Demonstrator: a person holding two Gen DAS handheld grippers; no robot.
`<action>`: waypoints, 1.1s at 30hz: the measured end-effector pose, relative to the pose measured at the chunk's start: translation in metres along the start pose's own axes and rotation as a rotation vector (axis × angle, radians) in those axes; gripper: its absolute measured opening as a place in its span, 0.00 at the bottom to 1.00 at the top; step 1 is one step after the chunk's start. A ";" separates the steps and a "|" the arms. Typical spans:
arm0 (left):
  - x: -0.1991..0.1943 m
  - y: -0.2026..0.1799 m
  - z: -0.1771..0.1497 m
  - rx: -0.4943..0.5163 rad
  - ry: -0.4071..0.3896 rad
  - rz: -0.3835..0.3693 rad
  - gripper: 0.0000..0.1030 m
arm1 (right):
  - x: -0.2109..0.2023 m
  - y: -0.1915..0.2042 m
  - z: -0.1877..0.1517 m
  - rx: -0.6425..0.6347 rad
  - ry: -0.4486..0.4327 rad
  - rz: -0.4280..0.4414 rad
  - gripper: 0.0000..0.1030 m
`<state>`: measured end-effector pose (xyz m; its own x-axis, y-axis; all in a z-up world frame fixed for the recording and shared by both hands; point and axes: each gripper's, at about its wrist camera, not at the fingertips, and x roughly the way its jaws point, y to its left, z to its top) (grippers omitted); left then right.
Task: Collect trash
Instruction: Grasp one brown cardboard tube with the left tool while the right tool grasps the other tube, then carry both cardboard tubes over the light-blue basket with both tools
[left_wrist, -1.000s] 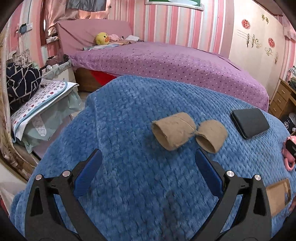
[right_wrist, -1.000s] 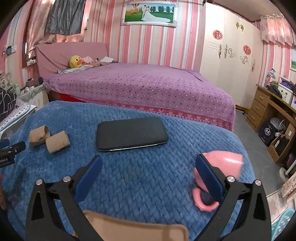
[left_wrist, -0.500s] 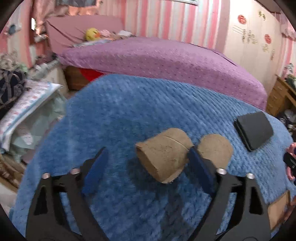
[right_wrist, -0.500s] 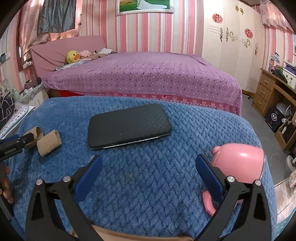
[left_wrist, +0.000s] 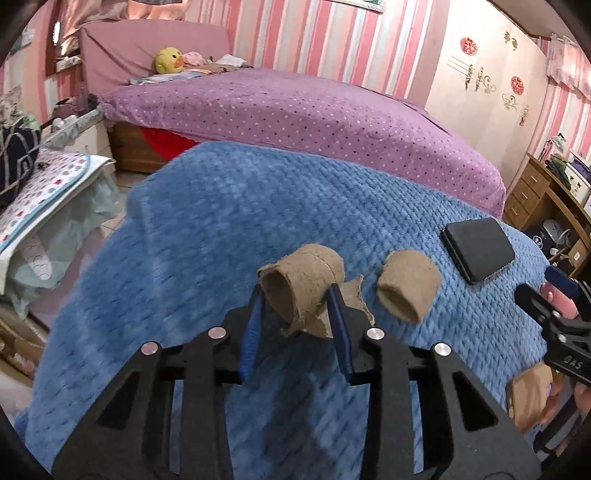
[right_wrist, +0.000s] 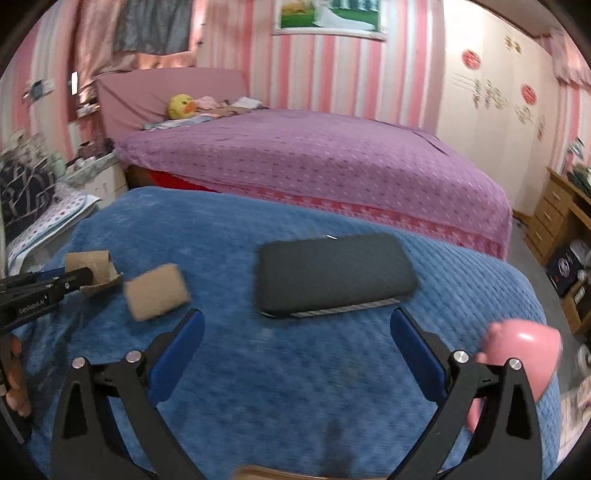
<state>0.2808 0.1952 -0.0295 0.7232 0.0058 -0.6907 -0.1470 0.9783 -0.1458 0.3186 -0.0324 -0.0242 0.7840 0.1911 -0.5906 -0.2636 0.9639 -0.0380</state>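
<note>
Left claw now clamped on torn cardboard tube, previously wide open.

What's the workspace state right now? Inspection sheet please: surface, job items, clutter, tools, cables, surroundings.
Surface: blue quilted blanket, bare at centre.
Job's things: torn cardboard tube clamped in left tool; second cardboard tube lying beside it, apart.
Clutter: black case; pink piggy bank at right edge; brown cardboard piece near edge.
Grippers: left tool shut on torn tube; right tool open, holding nothing.
Cables: nothing seen.
Surroundings: purple bed, yellow plush, wooden drawers.
</note>
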 end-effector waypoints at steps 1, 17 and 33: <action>-0.005 0.003 -0.002 -0.004 0.000 0.004 0.32 | 0.001 0.009 0.001 -0.013 0.000 0.016 0.95; -0.040 0.041 -0.029 -0.004 0.022 0.114 0.32 | 0.061 0.098 0.005 -0.214 0.147 0.181 0.53; -0.074 -0.040 -0.037 0.084 -0.032 -0.007 0.32 | -0.079 -0.021 -0.018 -0.076 -0.030 -0.007 0.52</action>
<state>0.2081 0.1476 0.0012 0.7450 0.0044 -0.6670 -0.0861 0.9923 -0.0896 0.2525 -0.0711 0.0087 0.8021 0.1906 -0.5660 -0.2987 0.9487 -0.1039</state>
